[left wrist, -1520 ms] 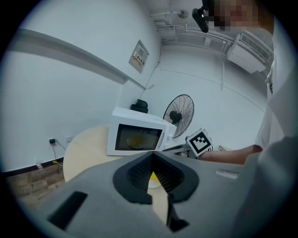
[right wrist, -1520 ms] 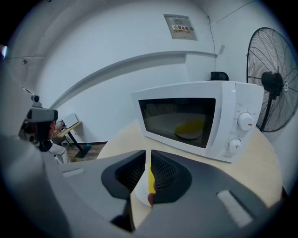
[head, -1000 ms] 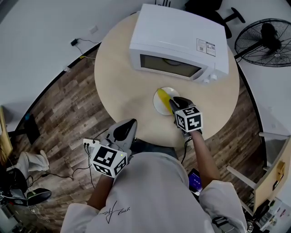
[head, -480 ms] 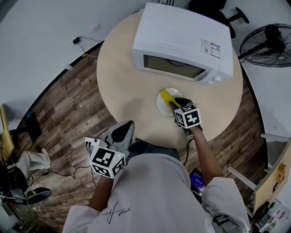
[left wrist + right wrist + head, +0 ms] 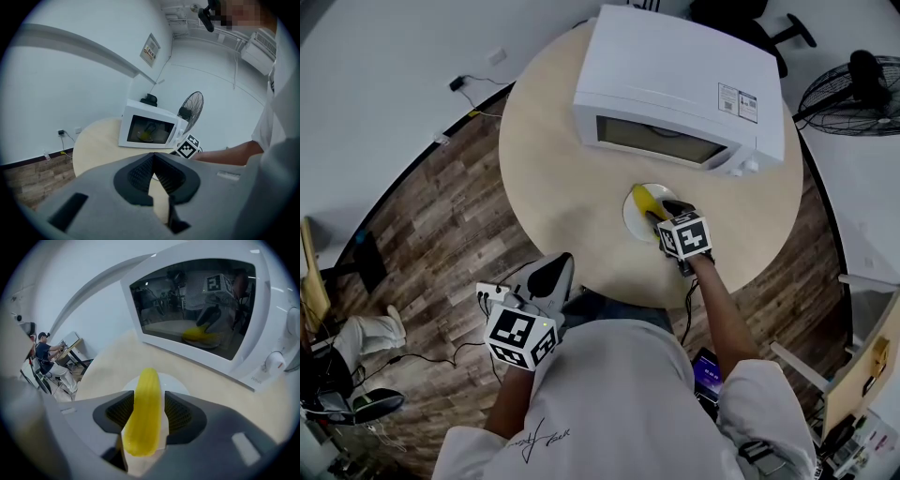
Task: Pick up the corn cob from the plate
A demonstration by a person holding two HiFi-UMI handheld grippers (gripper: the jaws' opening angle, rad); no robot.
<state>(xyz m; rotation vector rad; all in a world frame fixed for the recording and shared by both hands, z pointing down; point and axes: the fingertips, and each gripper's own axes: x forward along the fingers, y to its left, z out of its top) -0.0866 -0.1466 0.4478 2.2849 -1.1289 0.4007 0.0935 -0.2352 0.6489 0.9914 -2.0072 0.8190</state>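
A yellow corn cob lies on a small white plate on the round table, just in front of the microwave. My right gripper points steeply down over the plate. In the right gripper view the cob runs lengthwise between the pads with a thin gap on the right side. These jaws have just been opening and stand open around it, the plate's rim showing beyond. My left gripper hangs off the table's near edge, shut and empty.
A white microwave with its door closed stands at the back of the pale round table, close behind the plate. A floor fan stands at the far right. Cables lie on the wooden floor at left.
My right gripper has sunk toward the plate, and its jaws now straddle the corn cob. The left gripper has drifted slightly lower.
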